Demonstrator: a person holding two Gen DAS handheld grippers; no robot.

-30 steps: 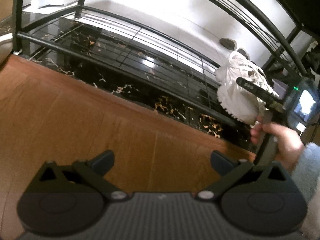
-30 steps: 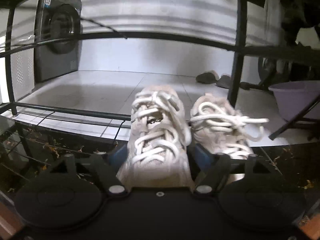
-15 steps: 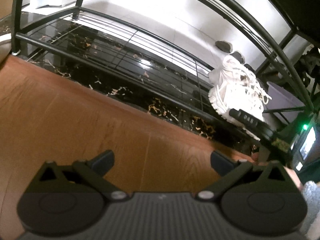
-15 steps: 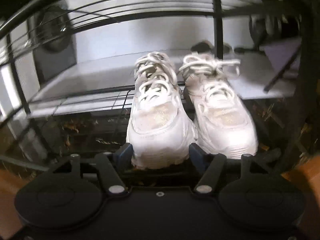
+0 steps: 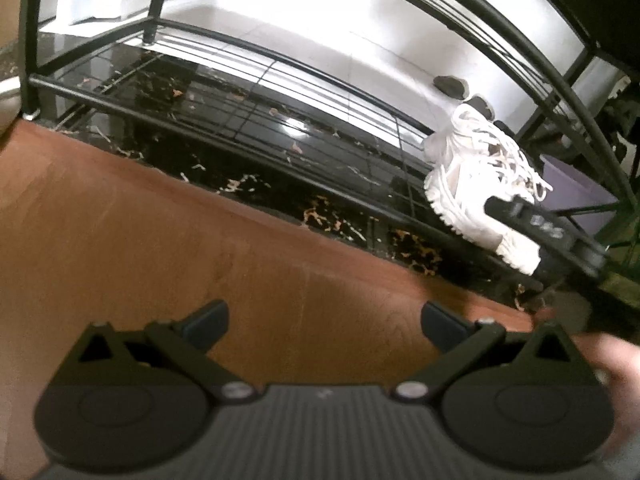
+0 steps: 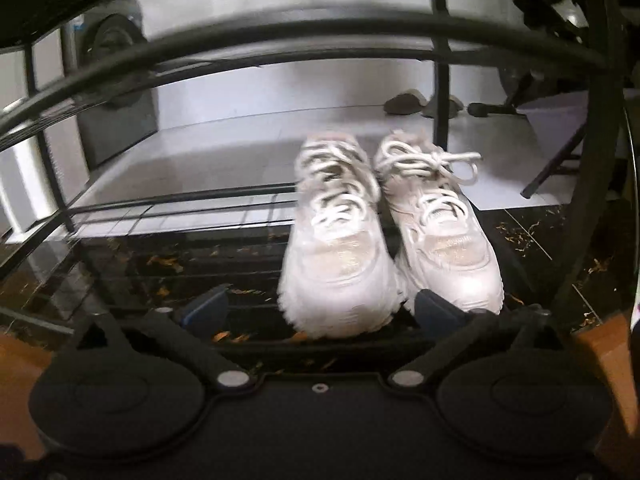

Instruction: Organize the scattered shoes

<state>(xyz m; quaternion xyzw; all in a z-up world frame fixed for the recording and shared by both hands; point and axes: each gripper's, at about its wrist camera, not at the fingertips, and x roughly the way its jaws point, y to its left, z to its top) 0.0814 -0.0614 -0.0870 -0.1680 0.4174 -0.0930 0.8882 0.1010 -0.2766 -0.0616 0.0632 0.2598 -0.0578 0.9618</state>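
Note:
Two white lace-up sneakers stand side by side, toes toward me, on the bottom wire shelf of a black metal shoe rack (image 6: 240, 208). In the right wrist view the left sneaker (image 6: 336, 256) and the right sneaker (image 6: 436, 232) touch each other. My right gripper (image 6: 320, 308) is open and empty, just in front of the left sneaker's toe. My left gripper (image 5: 324, 320) is open and empty above the brown wood floor (image 5: 120, 240), to the left of the sneakers (image 5: 472, 184). The right gripper's finger (image 5: 532, 220) shows against the pair in the left wrist view.
The rack's upper rails (image 6: 280, 44) arch over the shelf, and a post (image 6: 440, 80) stands behind the pair. Grey slippers (image 6: 408, 102) lie on the white tiles beyond. A washing machine (image 6: 116, 80) stands far left. A purple basin (image 5: 580, 188) is at the right.
My right gripper has let go of the left sneaker, opened wide and drawn back from the rack. The sneaker now rests beside its mate. My left gripper has barely moved.

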